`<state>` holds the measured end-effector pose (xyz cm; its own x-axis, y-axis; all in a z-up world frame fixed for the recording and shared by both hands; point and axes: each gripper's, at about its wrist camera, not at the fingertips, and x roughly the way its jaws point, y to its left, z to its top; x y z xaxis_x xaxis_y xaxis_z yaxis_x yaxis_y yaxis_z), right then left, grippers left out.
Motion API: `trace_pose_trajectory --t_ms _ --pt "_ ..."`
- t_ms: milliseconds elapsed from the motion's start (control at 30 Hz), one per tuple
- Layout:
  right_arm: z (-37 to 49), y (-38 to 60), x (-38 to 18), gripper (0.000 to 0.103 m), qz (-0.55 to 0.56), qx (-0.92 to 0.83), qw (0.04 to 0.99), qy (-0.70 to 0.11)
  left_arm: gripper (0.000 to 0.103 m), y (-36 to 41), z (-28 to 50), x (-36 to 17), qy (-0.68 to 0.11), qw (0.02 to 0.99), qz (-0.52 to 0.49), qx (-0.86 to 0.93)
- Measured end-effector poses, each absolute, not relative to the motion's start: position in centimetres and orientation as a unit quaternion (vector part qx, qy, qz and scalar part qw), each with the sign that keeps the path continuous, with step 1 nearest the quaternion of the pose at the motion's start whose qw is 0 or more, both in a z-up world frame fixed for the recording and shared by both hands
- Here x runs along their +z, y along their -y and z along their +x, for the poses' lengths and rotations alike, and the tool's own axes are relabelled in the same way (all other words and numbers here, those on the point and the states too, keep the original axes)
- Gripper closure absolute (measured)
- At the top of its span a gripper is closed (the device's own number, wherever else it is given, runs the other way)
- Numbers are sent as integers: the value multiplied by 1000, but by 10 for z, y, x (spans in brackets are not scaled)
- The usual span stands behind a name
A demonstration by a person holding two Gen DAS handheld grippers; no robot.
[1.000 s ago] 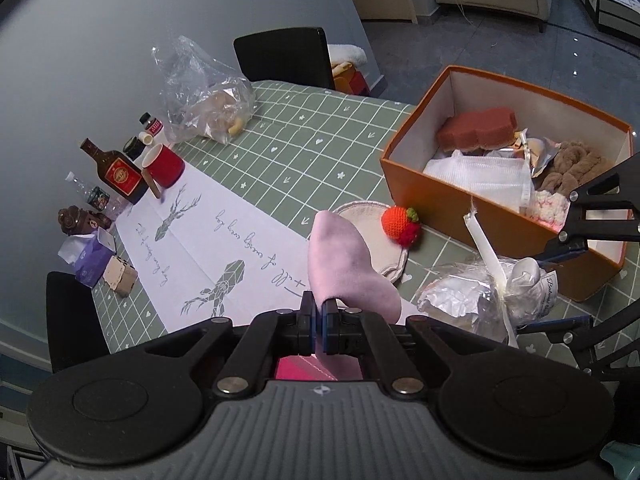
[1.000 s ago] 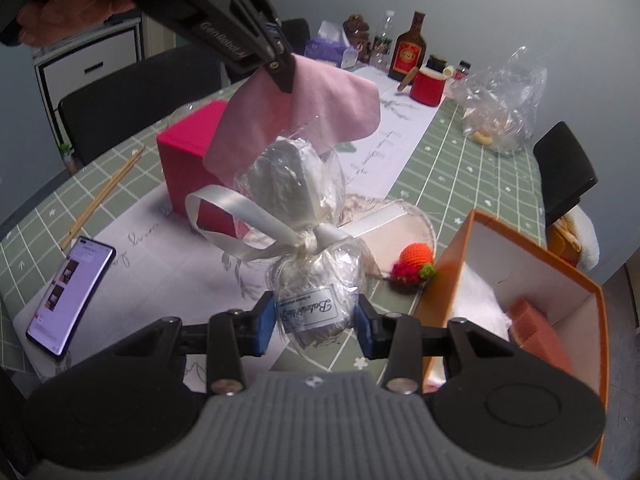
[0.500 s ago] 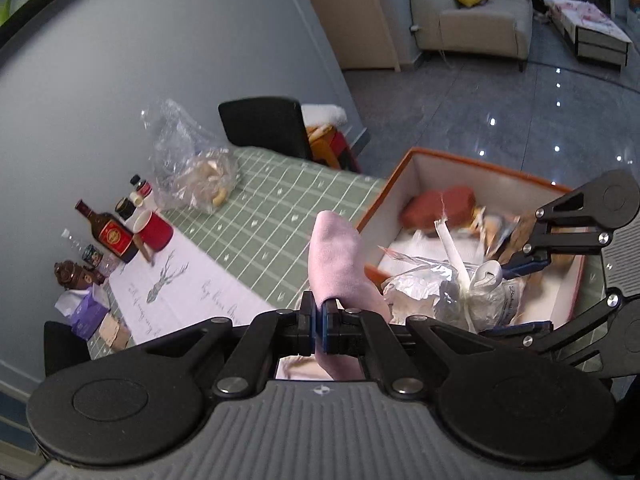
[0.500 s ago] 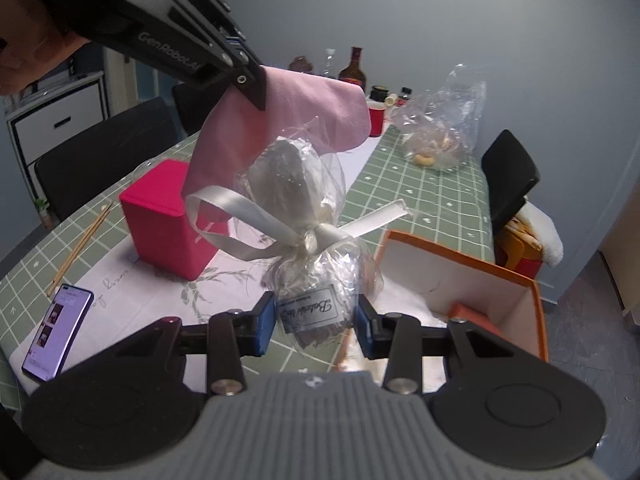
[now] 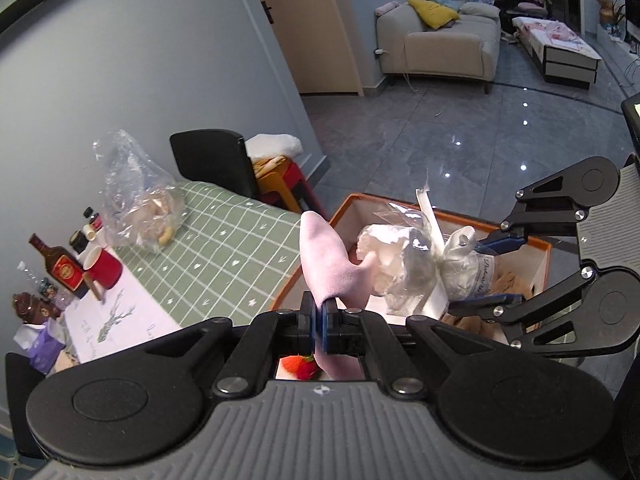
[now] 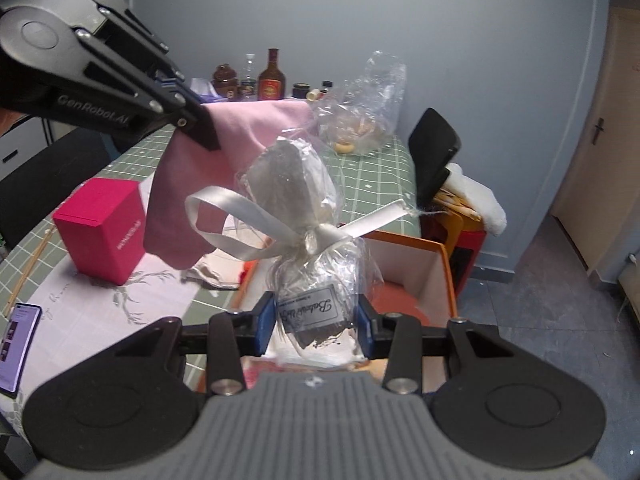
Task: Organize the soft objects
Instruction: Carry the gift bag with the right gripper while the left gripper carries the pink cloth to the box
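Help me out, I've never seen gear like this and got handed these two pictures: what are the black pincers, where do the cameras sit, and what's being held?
Each picture comes from a camera mounted on a hand-held gripper, looking along its two fingers; a person holds one in each hand. The left gripper is shut on a pink cloth. The right gripper is clamped on a cellophane gift bag tied with a white ribbon. Both hang over an orange box at the edge of a green checked table. Also on the table: a pink box, a phone, bottles and a red cup.

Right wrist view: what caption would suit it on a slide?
Ribbon-tied cellophane gift bag clamped above the orange box, pink cloth held alongside.
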<state>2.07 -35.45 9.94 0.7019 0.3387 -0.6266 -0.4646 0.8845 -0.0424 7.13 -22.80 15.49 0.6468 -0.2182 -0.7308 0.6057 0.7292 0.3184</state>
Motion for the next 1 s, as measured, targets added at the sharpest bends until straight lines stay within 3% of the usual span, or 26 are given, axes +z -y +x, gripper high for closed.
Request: trace_pose_trajectory --t_ms 600,1000 --pt "42 378 52 63 -143 178 887 -401 100 255 101 68 -397 850 189 -289" --pt "37 361 29 62 -216 215 833 -461 100 264 89 23 -469 778 253 -332"
